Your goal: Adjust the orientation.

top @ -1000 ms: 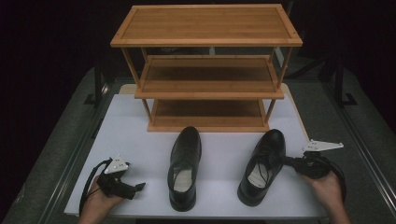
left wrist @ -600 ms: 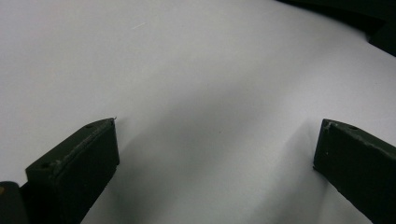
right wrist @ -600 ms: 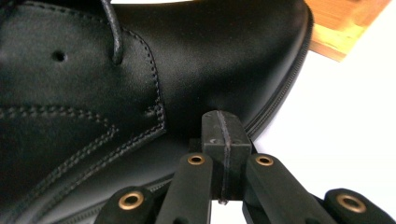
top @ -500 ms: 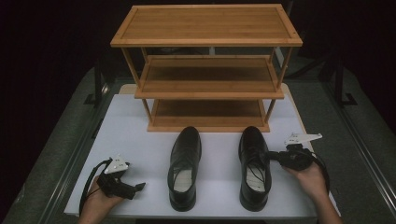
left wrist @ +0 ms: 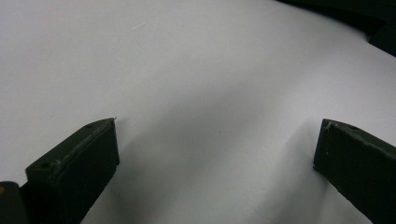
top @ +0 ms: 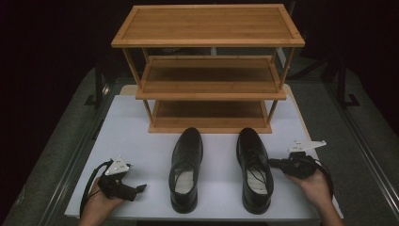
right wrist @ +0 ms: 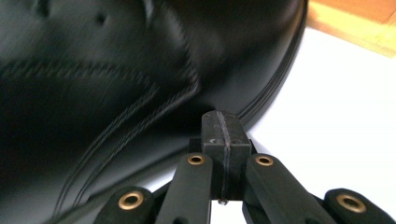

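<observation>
Two black leather shoes stand side by side on the white board, toes toward the rack: the left shoe (top: 186,169) and the right shoe (top: 254,169). My right gripper (top: 272,163) is shut with nothing between its jaws, and its tip rests against the outer side of the right shoe (right wrist: 116,70). The right gripper view shows the right gripper (right wrist: 224,126) with jaws pressed together at the shoe's welt. My left gripper (top: 141,188) lies low on the board at the near left, apart from the left shoe. Its jaws stand wide open over bare white surface, as the left gripper (left wrist: 217,154) shows.
A three-tier wooden shoe rack (top: 209,70) stands at the back of the white board (top: 136,136), its shelves bare. A corner of the rack (right wrist: 359,23) lies beyond the right shoe. Dark floor and metal rails flank the table on both sides.
The right shoe has swung from slanted to straight and slid left toward the other shoe, with my shut right gripper moving left against it. The left gripper has stayed put.
</observation>
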Demonstrator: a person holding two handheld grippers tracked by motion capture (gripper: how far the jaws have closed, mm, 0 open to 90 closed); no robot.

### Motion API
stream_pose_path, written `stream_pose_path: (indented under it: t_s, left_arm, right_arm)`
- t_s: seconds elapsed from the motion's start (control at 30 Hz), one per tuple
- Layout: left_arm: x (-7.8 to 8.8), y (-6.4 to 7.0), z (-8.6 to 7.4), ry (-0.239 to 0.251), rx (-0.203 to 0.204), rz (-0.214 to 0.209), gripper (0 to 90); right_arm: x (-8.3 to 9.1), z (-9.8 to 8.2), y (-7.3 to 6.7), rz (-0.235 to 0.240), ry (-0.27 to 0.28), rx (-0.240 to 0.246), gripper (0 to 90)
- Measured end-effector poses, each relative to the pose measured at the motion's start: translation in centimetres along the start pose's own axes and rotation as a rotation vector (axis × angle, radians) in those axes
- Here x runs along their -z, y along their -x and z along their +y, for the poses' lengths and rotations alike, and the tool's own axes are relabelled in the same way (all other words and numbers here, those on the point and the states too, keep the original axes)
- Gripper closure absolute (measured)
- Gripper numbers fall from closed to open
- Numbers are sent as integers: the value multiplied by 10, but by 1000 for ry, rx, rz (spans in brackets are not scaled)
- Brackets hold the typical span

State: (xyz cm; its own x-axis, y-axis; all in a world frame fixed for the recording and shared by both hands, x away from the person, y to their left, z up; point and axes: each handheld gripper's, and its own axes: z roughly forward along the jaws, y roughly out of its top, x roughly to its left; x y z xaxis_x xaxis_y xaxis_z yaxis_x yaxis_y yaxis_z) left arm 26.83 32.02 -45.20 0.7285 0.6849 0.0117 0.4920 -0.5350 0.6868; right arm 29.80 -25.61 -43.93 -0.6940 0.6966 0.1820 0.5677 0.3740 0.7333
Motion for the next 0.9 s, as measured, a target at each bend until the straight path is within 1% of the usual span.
stream_pose_path:
  t_s: [0.13, 0.2, 0.27, 0.43, 0.63, 0.77, 0.9]
  left_arm:
    - [0, 0, 0, -1, 0, 0, 0]
    - [0, 0, 0, 0, 0, 0, 0]
    - [0, 0, 0, 0, 0, 1, 0]
    - [0, 0, 0, 1, 1, 0, 0]
    - [0, 0, 0, 0, 0, 0, 0]
    - [0, 0, 0, -1, 0, 0, 0]
    - [0, 0, 0, 0, 2, 0, 0]
  right_arm:
    - [2, -7, -6, 4, -14, 2, 898]
    - [1, -10, -6, 12, -17, -6, 898]
    - [-1, -11, -6, 11, -41, -6, 898]
    - [-3, -12, -7, 18, -29, -5, 898]
    - [-10, -7, -15, 37, -34, 8, 898]
    - [-8, -9, -19, 58, -35, 14, 898]
    - [-7, -11, -24, 56, -26, 21, 898]
